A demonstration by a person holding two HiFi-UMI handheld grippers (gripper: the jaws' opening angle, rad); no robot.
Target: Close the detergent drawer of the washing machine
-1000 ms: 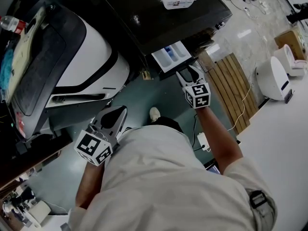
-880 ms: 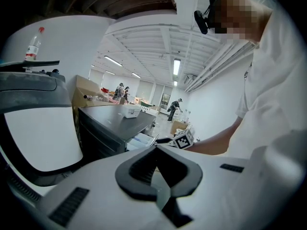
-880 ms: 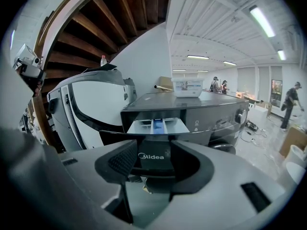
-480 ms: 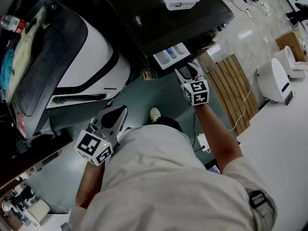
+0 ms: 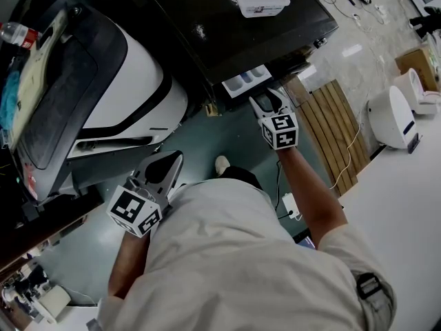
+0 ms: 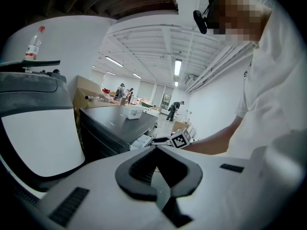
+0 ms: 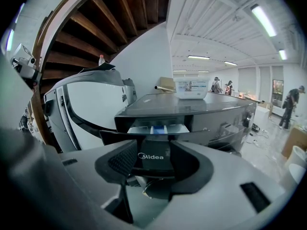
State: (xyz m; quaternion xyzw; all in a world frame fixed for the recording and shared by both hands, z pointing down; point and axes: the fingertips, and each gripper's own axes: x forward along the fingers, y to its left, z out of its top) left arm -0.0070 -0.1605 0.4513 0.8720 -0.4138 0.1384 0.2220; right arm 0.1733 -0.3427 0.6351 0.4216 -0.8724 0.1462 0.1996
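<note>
Left gripper (image 5: 169, 163) (image 6: 156, 148): I hold it low, close to my body, above the green floor (image 5: 227, 133); its jaws are pressed together at the tips with nothing between them.
Right gripper (image 5: 267, 101) (image 7: 154, 151): my arm is stretched forward; the jaws are spread, tips right at the drawer's dark front panel, and the panel with its printed brand fills the gap between the pads.
Drawer (image 5: 246, 81) (image 7: 156, 128): it sticks part way out of the washing machine's front, near the top edge; I see pale compartments with a blue one among them.
Washing machine (image 5: 227, 33) (image 7: 216, 109): dark, with a flat glossy top.
Box (image 5: 261, 1) (image 7: 192, 87): white, lidded, standing on the machine's top towards the back.
White machine (image 5: 131, 81): to my left of the washing machine, with a dark lid and a bottle (image 5: 17, 33) on it.
Wooden slats (image 5: 334, 129): on the floor to my right, just beside the washing machine.
Far off: people stand in the hall beyond, too small to make out.
</note>
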